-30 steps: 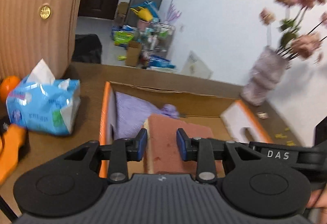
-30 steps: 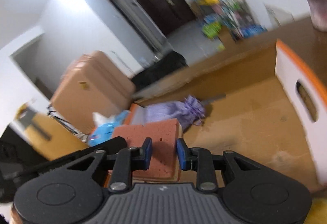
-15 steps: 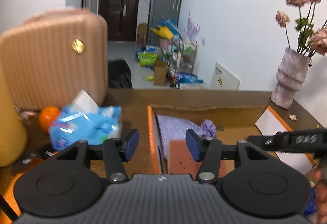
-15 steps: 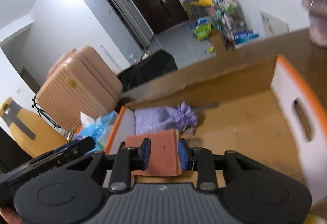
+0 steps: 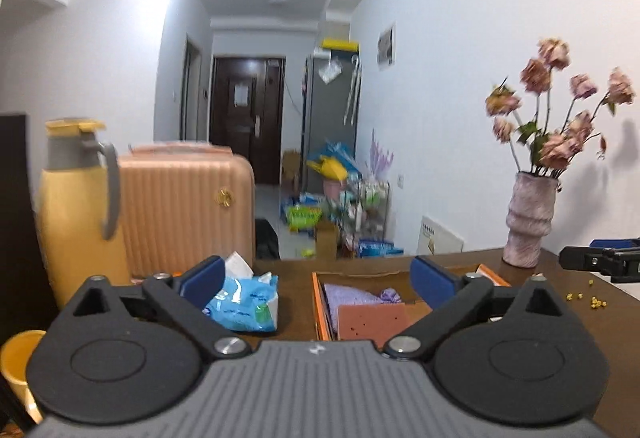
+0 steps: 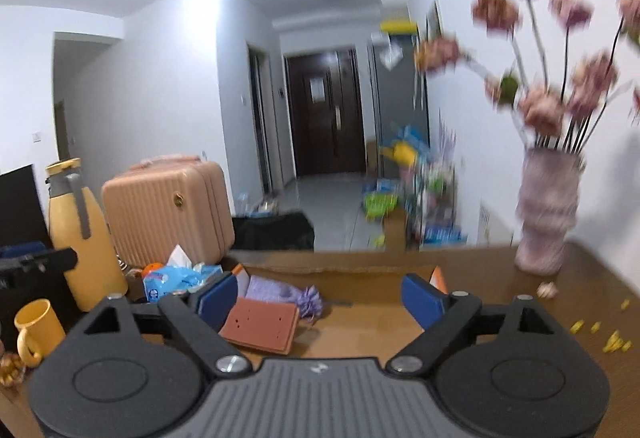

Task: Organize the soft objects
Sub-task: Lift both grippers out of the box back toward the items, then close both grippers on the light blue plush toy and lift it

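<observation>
Nearest, the left gripper (image 5: pixel 316 278) and right gripper (image 6: pixel 318 296) have just been opening; both now stand released, fingers spread wide with nothing between them. Just beyond, on the brown tabletop (image 5: pixel 568 314), an open cardboard box (image 6: pixel 288 268) holds a terracotta sponge (image 6: pixel 262 324) lying flat and a lilac drawstring pouch (image 6: pixel 280 292) behind it. Left of the box, outside it, sits a blue tissue pack (image 5: pixel 244 302), seemingly the soft item left to stow. Farther back stands a pink suitcase (image 5: pixel 188 210).
</observation>
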Tool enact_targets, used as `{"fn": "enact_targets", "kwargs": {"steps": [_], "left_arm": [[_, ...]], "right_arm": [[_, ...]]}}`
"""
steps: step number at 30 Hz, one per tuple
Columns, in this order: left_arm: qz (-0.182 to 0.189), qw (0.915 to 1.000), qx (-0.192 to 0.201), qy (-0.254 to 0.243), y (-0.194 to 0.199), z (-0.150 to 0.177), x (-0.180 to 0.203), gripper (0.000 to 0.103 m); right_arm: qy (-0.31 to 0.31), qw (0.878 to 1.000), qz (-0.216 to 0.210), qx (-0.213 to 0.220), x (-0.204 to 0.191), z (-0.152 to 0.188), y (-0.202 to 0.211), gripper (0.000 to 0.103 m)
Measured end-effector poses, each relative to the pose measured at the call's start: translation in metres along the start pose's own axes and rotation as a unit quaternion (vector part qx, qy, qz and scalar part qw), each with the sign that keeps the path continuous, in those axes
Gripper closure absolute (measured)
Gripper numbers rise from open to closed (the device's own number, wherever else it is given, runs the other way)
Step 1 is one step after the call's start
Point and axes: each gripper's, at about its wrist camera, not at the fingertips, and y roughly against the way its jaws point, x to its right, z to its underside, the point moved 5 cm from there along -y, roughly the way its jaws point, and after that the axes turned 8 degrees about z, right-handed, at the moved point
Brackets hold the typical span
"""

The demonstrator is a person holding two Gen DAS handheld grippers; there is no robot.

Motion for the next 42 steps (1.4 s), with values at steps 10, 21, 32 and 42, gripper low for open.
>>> {"fn": "enact_targets", "kwargs": {"steps": [10,21,32,42], "left_arm": [[0.001,0.9982,0.059,0.009,0.132,0.06,0.027,0.0],[-0.024,0.9991,0.035,0.005,0.218,0.145,0.016,0.0],[-0.009,0.9993,0.035,0.003,0.226,0.153,0.024,0.0],[0.008,0.9999,-0.009,0.007,0.186,0.163,0.031,0.0]], "right_arm": [[0.016,0.995,0.02,0.101,-0.005,0.053,0.133,0.0],[0.013,0.994,0.021,0.105,-0.021,0.161,0.218,0.0],[0.019,0.992,0.043,0.115,-0.027,0.183,0.243,0.0],[0.029,0.995,0.024,0.091,-0.032,0.186,0.214,0.0]]}}
